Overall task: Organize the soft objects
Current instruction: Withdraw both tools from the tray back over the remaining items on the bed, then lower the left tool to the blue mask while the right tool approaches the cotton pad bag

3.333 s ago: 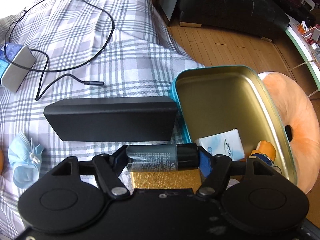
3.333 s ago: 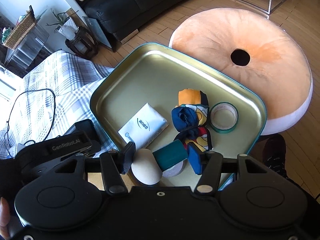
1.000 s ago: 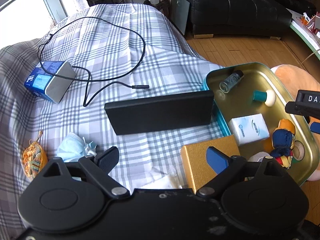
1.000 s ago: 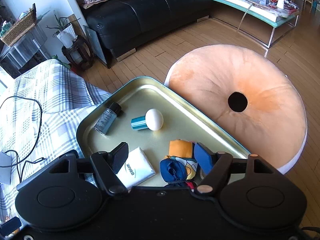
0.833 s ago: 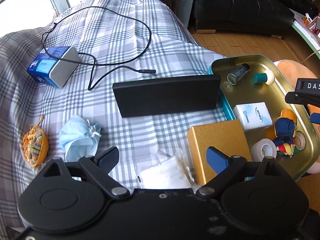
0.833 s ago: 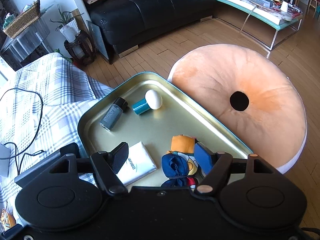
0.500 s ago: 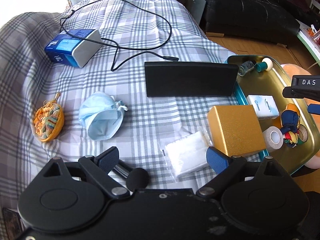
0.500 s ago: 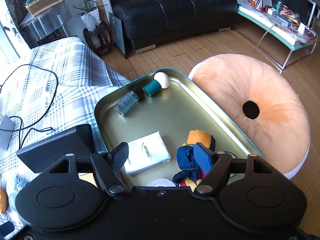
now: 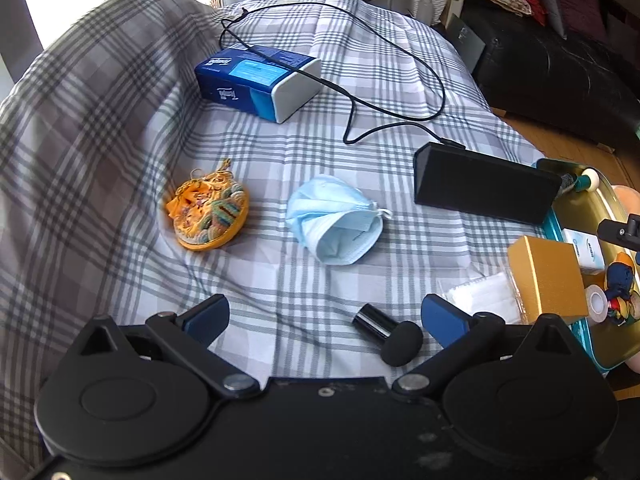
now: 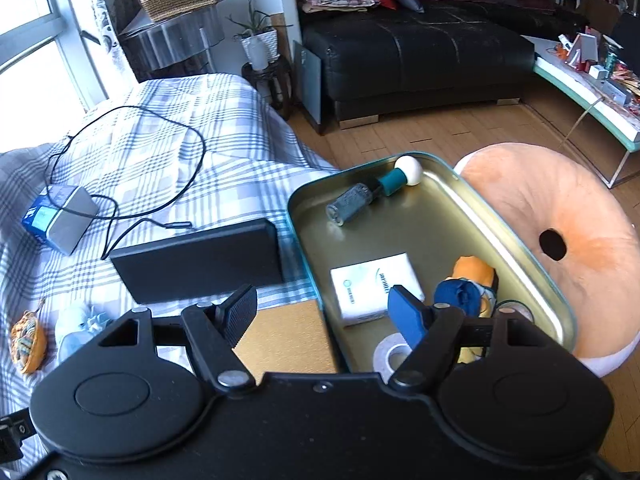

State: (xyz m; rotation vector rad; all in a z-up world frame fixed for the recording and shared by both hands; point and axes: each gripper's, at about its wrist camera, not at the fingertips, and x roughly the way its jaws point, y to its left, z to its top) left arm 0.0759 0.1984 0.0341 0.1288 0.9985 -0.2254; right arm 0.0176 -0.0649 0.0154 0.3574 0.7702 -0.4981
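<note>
Left wrist view looks down across bed (image 9: 120,120); right wrist view over tin tray (image 10: 516,252) at bed's edge; both share black case (image 9: 480,184).

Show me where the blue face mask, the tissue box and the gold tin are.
Blue face mask (image 9: 334,220), left wrist view, its folded middle.
Tissue box (image 9: 256,78), left wrist view, its blue top.
Gold tin (image 10: 424,232), right wrist view, its bare floor.

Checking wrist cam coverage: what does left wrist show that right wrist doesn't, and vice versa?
Left wrist only: the black applicator lying between the open left gripper fingers, and a clear packet of white pads.

Right wrist only: the peach donut cushion's hole, the black sofa, and the open right gripper.

Both: tin tray, black case, blue face mask, orange pouch, tissue pack.
</note>
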